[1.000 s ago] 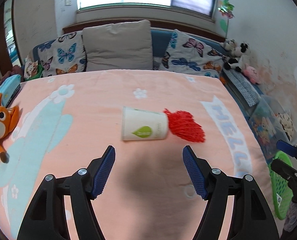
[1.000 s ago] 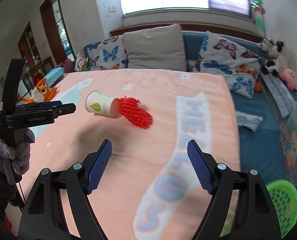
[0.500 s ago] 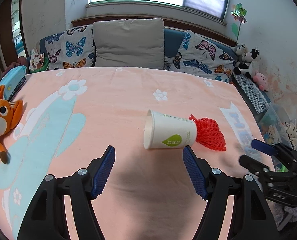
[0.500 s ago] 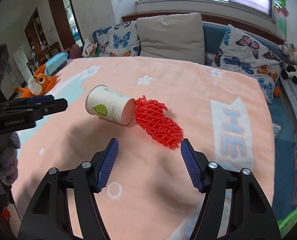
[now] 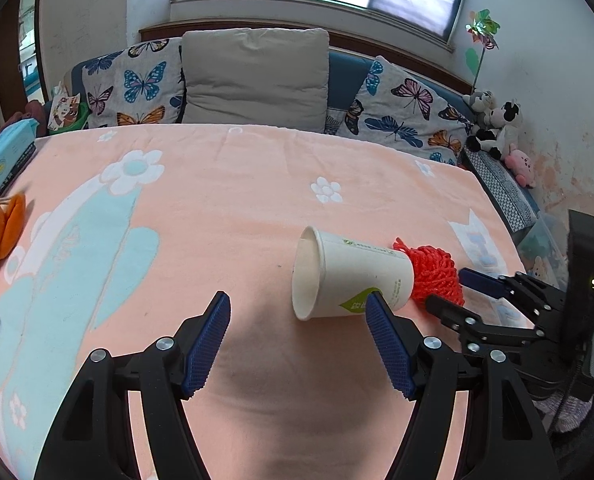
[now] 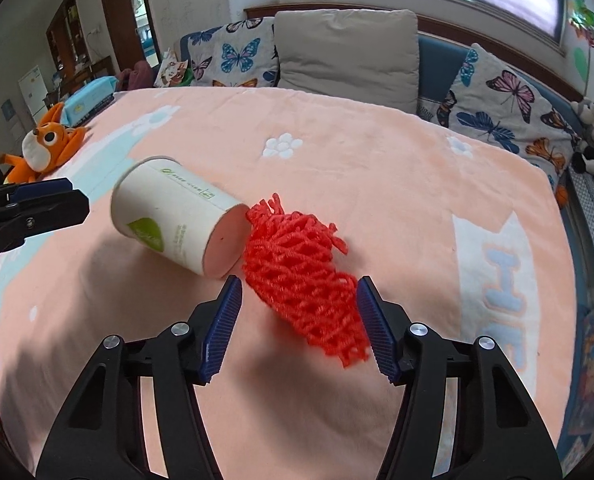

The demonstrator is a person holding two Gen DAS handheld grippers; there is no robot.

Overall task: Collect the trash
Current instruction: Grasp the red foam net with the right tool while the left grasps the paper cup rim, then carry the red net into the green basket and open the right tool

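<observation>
Right of the paper cup [image 6: 177,224], my right gripper [image 6: 299,320] has just been closing around the red foam net [image 6: 301,276], not pinching yet; left gripper [image 5: 297,340] spread, needs the cup next.

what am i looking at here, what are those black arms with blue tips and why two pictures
A person holds two hand-held claws, each with a camera looking along its blue-padded fingers. One picture is from the left claw, the other from the right claw. On the pink blanket lie a tipped-over paper cup and a red foam net, its end against the cup's base. The left claw is open near the cup. The right claw's jaws have just been closing around the net, but the pads don't press it yet. Nothing is held.
</observation>
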